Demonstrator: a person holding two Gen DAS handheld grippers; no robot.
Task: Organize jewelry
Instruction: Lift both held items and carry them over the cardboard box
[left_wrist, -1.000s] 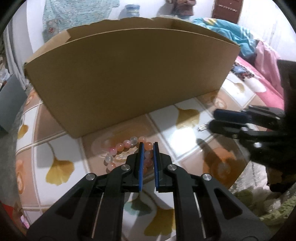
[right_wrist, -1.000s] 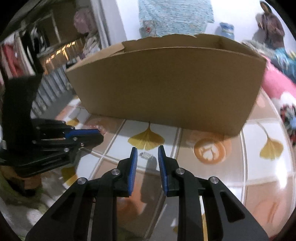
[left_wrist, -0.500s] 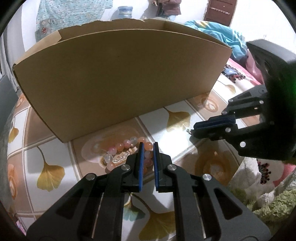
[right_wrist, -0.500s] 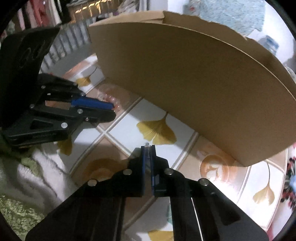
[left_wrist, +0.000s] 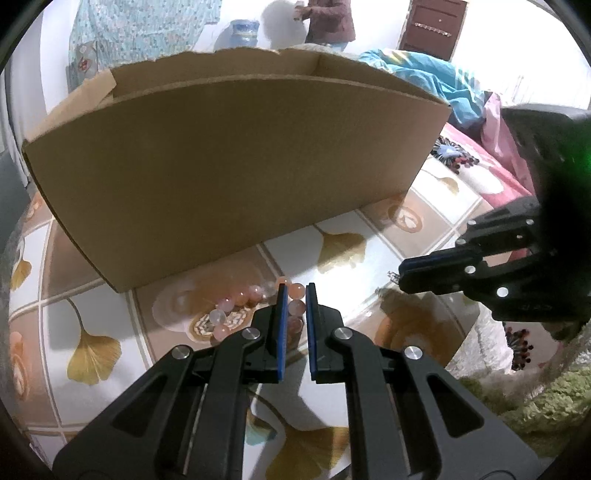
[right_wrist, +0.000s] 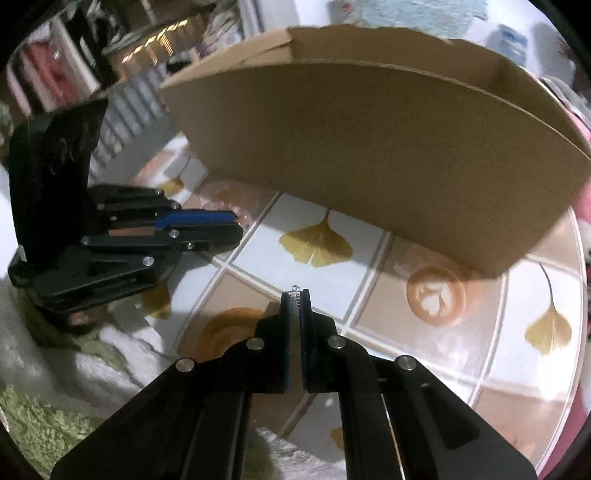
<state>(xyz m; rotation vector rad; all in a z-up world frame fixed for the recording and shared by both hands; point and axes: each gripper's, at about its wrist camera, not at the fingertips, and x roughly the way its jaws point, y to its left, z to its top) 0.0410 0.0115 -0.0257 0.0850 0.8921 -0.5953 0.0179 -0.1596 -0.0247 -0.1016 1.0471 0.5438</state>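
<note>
Left view: the left tool (left_wrist: 294, 295) is clenched on the bead bracelet (left_wrist: 243, 302) lying on the desk (left_wrist: 369, 273) near the cardboard box (left_wrist: 236, 166). Right view: the right tool (right_wrist: 295, 299) pinches a small silver piece (right_wrist: 294, 295), perhaps an earring, just above the desk.

The cardboard box (left_wrist: 229, 173) fills the table (left_wrist: 369, 266) from nine to one o'clock in the left wrist view, its near wall upright and its open top clear above the rim. Between that wall and the left gripper (left_wrist: 294, 291) lies only a narrow strip, taken up by the bead bracelet (left_wrist: 236, 302). At three o'clock the right gripper (left_wrist: 400, 275) stands in the way. In the right wrist view the tiled top lies bare from twelve to four o'clock up to the box's foot, while the left gripper blocks nine o'clock and fuzzy green fabric (right_wrist: 33, 424) bounds the table edge at seven
</note>
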